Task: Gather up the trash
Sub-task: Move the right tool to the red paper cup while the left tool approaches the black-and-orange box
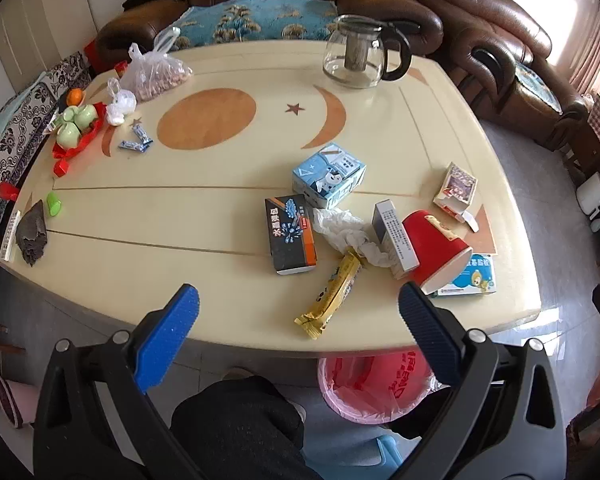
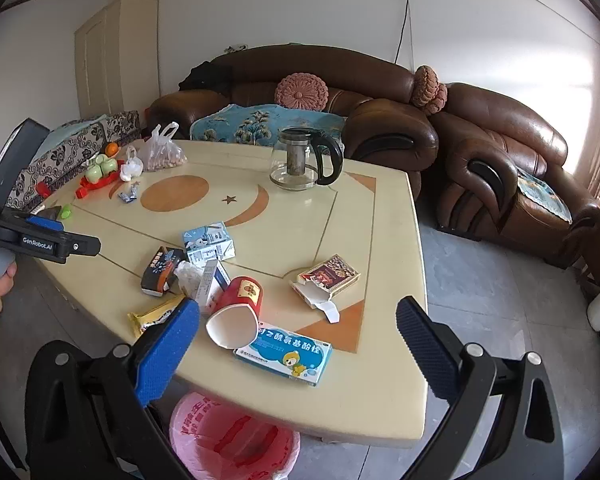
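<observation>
1. Pink-lined bin (image 2: 232, 440) parked on the floor under the near edge of the table (image 1: 220, 220), presumably so trash can be dropped straight down.
2. Litter clustered on the tabletop just above the bin: yellow wrapper (image 1: 332, 294) nearest the edge, crumpled tissue (image 1: 348, 232) behind it, red paper cup (image 2: 238, 310) tipped on its side onto the blue medicine box (image 2: 288, 354).
3. Left gripper (image 1: 300, 316) hovering over the near edge above the bin, jaws spread wide, nothing held.
4. Right gripper (image 2: 300, 332) likewise wide apart and empty, framing the cup, probably the easiest first pick.
</observation>
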The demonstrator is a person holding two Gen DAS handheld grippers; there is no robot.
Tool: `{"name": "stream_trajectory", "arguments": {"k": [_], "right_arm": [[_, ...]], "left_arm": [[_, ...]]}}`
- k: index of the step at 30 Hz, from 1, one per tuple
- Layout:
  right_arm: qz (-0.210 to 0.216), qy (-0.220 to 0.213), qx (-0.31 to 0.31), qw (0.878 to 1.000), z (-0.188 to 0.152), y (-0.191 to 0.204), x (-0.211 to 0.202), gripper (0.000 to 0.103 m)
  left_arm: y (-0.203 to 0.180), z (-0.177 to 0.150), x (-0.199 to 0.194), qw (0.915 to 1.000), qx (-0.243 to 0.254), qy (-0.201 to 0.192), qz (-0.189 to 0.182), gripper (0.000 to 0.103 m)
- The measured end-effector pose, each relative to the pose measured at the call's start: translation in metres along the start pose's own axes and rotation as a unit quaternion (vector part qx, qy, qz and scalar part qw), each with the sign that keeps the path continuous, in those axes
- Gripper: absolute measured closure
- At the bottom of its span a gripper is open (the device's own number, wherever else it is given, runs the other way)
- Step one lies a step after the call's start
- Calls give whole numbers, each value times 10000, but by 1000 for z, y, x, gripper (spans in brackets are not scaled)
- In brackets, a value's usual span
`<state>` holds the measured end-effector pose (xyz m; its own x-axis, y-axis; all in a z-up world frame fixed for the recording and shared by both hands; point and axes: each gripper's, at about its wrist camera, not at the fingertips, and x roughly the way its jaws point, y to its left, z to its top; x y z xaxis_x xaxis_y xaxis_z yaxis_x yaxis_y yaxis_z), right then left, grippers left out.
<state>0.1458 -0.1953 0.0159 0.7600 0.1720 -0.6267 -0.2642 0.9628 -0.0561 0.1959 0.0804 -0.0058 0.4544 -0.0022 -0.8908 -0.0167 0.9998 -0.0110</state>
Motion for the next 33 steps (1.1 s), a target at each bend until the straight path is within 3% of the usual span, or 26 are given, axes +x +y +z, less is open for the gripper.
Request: {"name": "stream_trajectory", "arguments": {"k": [23,33], "right_arm": [[105,694,-728,9949,-18,19,98,7],[238,830,-930,9919,-34,27,138,7]], "left_arm": [[13,16,112,9951,-173,964,98,5],[21,27,150,9923,-303,1193,122,5]]}}
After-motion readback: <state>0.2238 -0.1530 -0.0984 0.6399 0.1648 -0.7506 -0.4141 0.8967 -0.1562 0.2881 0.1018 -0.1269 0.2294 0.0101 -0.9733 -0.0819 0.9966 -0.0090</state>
